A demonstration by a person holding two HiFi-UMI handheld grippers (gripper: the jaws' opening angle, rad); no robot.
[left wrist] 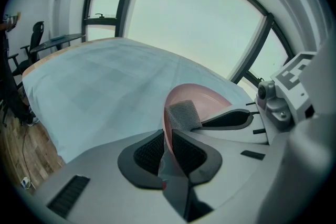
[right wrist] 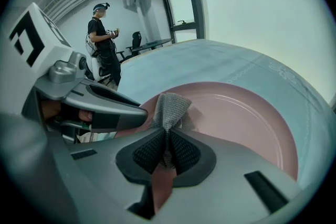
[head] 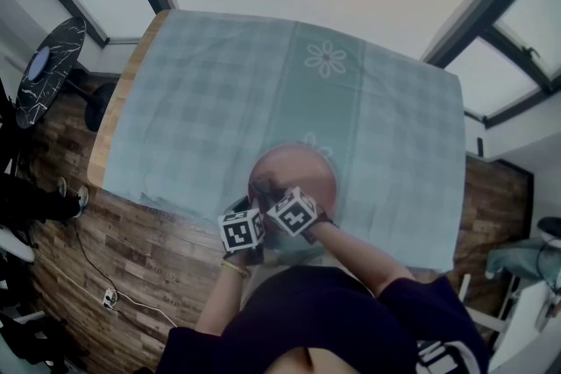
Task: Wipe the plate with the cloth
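A: Where is the plate [head: 302, 169] found?

B: The pink plate is seen at the near part of the desk [head: 112, 114], over a pale green checked tablecloth [head: 219, 101], close to the edge where the person stands. Whether it lies flat or is raised a little cannot be told.

A: How is the left hand-held gripper [left wrist: 169, 148] set?

B: Its jaws are closed on the plate's rim — the pink edge is caught between the two ribbed pads, at the plate's near left side.

A: And what is held by the right hand-held gripper [right wrist: 167, 150]?

B: A grey knitted cloth [right wrist: 170, 106] is pinched between its closed jaws. The free end of the cloth is laid against the plate's inner face, near the rim — just beside the place where the left jaws are clamped.

A: Are the two tools close together?

B: Yes. They are placed side by side over the plate's near edge, and in the head view their marker cubes are seen next to each other.

A: Is anything else shown?

B: In the right gripper view another person [right wrist: 103, 34] is seen standing well behind the desk, beside the windows.
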